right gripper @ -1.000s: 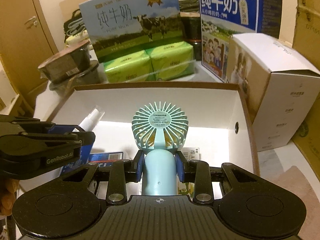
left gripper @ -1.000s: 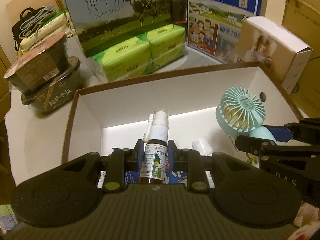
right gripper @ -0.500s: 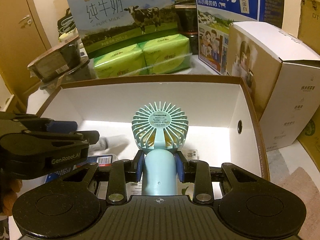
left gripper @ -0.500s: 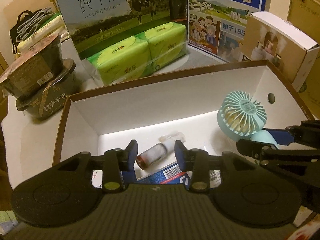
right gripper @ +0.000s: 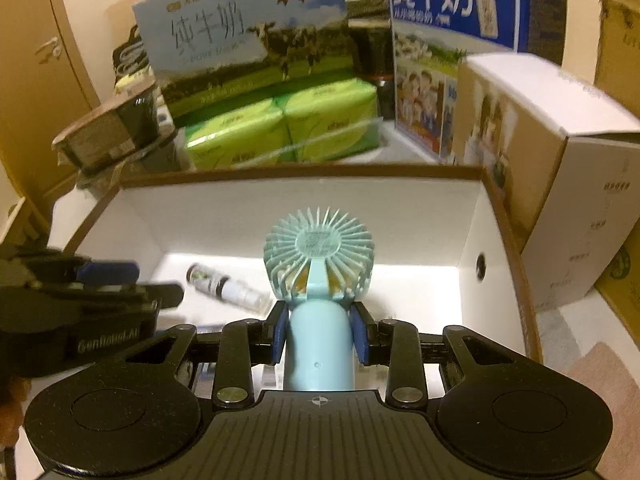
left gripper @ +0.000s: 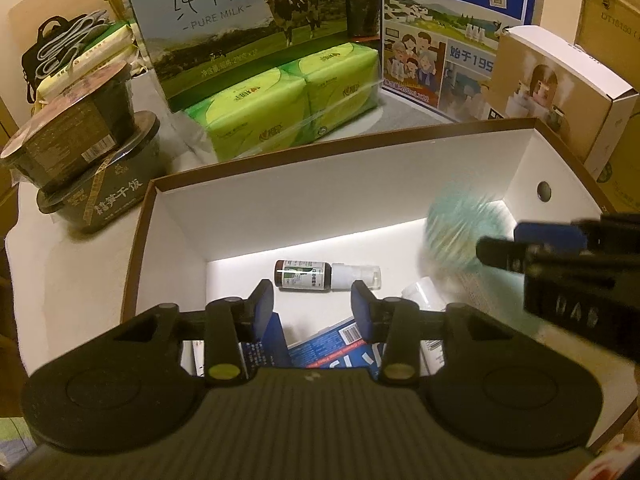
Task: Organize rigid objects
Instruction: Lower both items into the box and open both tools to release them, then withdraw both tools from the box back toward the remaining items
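The spray bottle (left gripper: 310, 276) lies on its side on the floor of the box (left gripper: 360, 196), cap to the right, just beyond the tips of the left claw (left gripper: 313, 305) and not touching them. The left claw is released: its jaws have just been opening, they stand apart, and nothing is between the pads. Blue packets (left gripper: 332, 350) lie on the box floor below this claw. The fan (right gripper: 319, 256) stands upright over the right half of the box; the right claw (right gripper: 319, 338) is clenched on its handle, both pads pressing the sides. In the left wrist view the fan head is blurred. Behind the box, on the white surface (left gripper: 80, 264), stand two milk cartons (left gripper: 240, 20), green tissue packs (left gripper: 280, 108), stacked dark bowls (left gripper: 80, 152) to the left and a white carton (right gripper: 560, 168) to the right. A wooden door (right gripper: 40, 60) shows at far left.
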